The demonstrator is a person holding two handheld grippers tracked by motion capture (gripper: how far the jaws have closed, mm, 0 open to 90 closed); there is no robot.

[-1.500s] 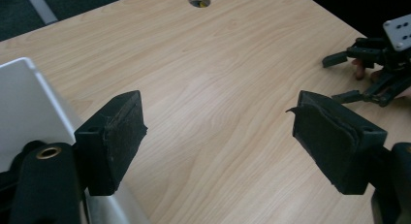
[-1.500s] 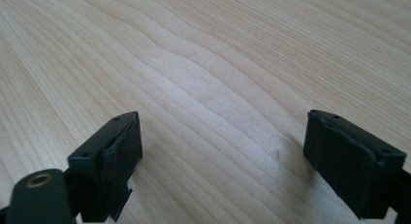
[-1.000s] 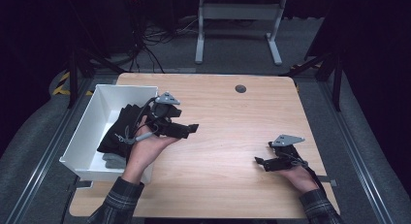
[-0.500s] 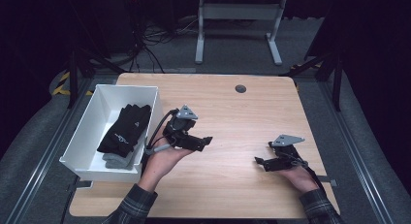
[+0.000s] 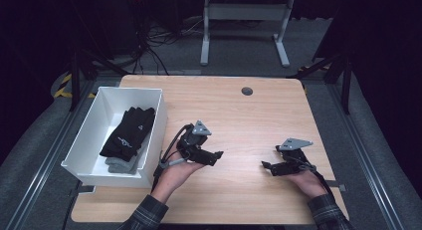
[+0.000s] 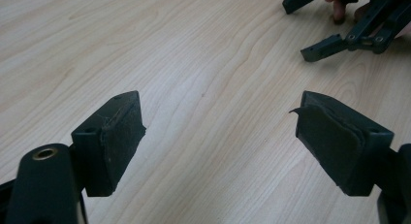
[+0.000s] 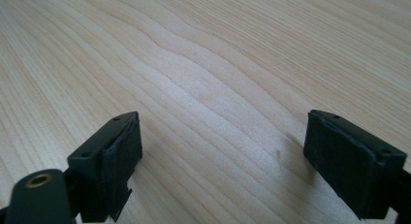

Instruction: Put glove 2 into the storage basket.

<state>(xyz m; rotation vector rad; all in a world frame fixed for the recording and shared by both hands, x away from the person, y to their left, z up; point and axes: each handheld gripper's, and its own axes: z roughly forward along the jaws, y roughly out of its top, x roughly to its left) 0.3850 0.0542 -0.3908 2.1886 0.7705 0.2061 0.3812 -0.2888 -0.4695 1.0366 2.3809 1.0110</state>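
My left gripper rests low over the wooden table, just right of the white bin, its jaws open with nothing between them. In the left gripper view its gripper stands wide over bare wood, and the right gripper shows at the top right. My right gripper sits at the table's right front, pointing left, open and empty. The right gripper view has its gripper wide apart above wood grain. Black gloves lie in the bin on a grey cloth.
A round cable hole sits near the table's far edge. A metal frame stands on the floor behind. Rails run along both sides of the table.
My left gripper has moved right and down, away from the bin, to just above the table. The gloves stay in the bin. The right gripper has not moved.
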